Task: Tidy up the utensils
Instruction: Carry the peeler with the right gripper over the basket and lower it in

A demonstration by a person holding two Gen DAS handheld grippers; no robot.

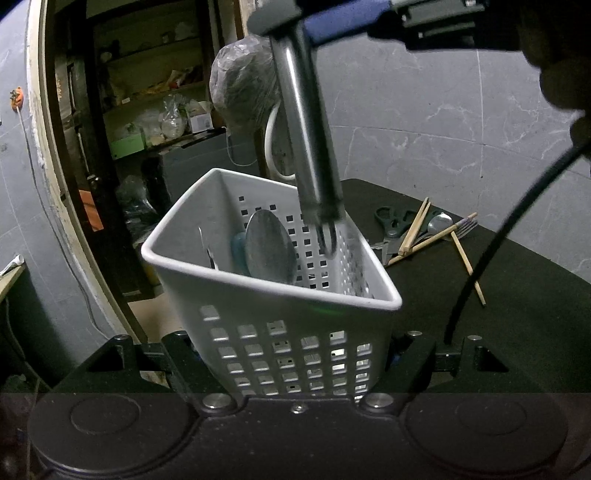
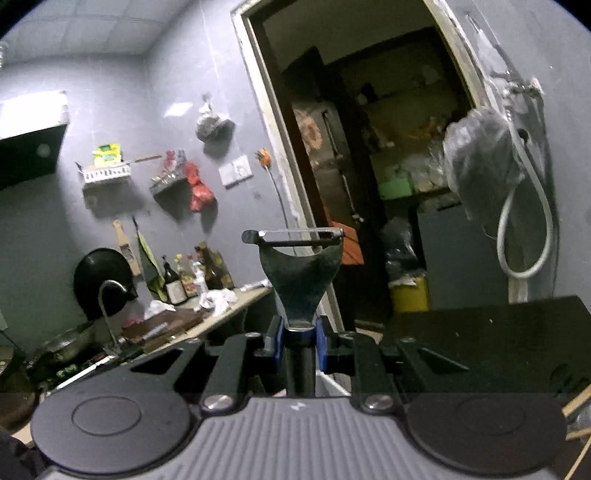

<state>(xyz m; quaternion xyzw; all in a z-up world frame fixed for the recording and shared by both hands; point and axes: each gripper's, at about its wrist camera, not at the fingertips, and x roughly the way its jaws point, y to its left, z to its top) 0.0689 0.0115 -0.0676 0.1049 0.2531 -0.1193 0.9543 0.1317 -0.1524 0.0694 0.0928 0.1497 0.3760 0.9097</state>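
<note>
1. Left wrist view: left hand-held gripper (image 1: 295, 354) clamped on the white perforated basket (image 1: 273, 295), one finger on each lower side wall, basket tilted and straight ahead of the camera.
2. Inside the basket: a large metal spoon (image 1: 271, 247) bowl-up against the back wall, with a thin metal utensil (image 1: 208, 254) to its left, kind unclear.
3. From the top edge: right hand-held gripper (image 1: 295, 22), blue pads pinching the upper part of a steel-handled peeler (image 1: 310, 147); handle slanting down, lower end just inside the basket's far right corner, blurred.
4. Beyond the basket on the dark surface (image 1: 517, 314): scissors (image 1: 393, 221), wooden chopsticks (image 1: 417, 225), a small spoon (image 1: 439, 223) and a fork (image 1: 467, 227), heaped together, well apart from both grippers.
5. Right wrist view: right hand-held gripper (image 2: 298, 341) pressed together on the peeler's neck (image 2: 298, 321), Y-shaped head (image 2: 299, 266) and blade upward, directly ahead between the fingers.
6. Behind it: a doorway (image 2: 369, 166) and a corner of the dark surface (image 2: 480, 332) at lower right; basket out of frame.
</note>
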